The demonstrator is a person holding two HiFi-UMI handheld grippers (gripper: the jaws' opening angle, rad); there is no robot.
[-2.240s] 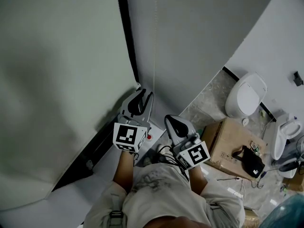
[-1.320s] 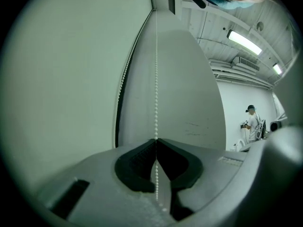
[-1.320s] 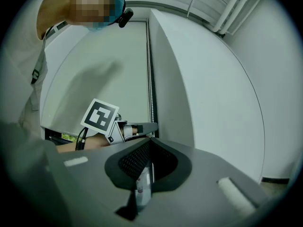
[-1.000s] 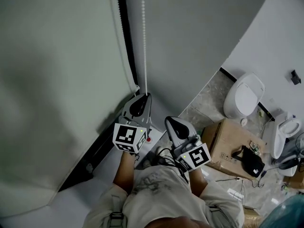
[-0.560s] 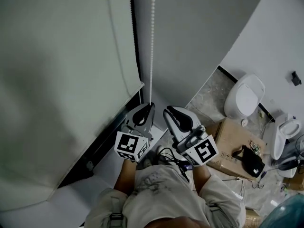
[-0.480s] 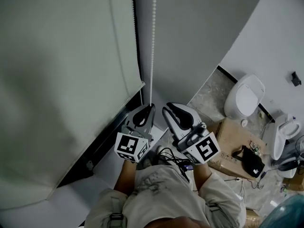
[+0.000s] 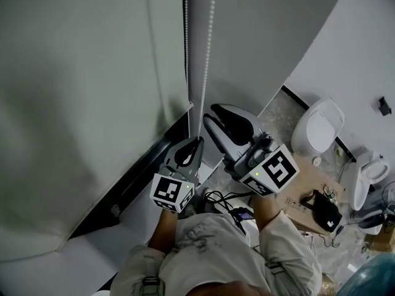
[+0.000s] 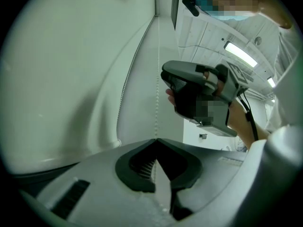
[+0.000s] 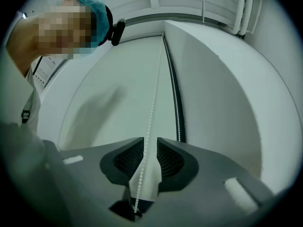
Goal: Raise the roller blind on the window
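Beside the window, the blind hangs most of the way down, and its bottom edge sits just above the dark frame. The bead chain drops in two strands next to the blind's edge, one close against it and the other a little to the right.

The left gripper sits low, with its marker cube facing the head camera. In the left gripper view its jaws meet at the tips, pinching the chain, which rises straight up from them.

The right gripper is higher on the right-hand strand, just above and to the right of the left one. In the right gripper view its jaws stand a narrow gap apart. The chain runs through that gap and passes down between the ribbed pads without being pinched.

On the floor to the right are a cardboard box and a white toilet.
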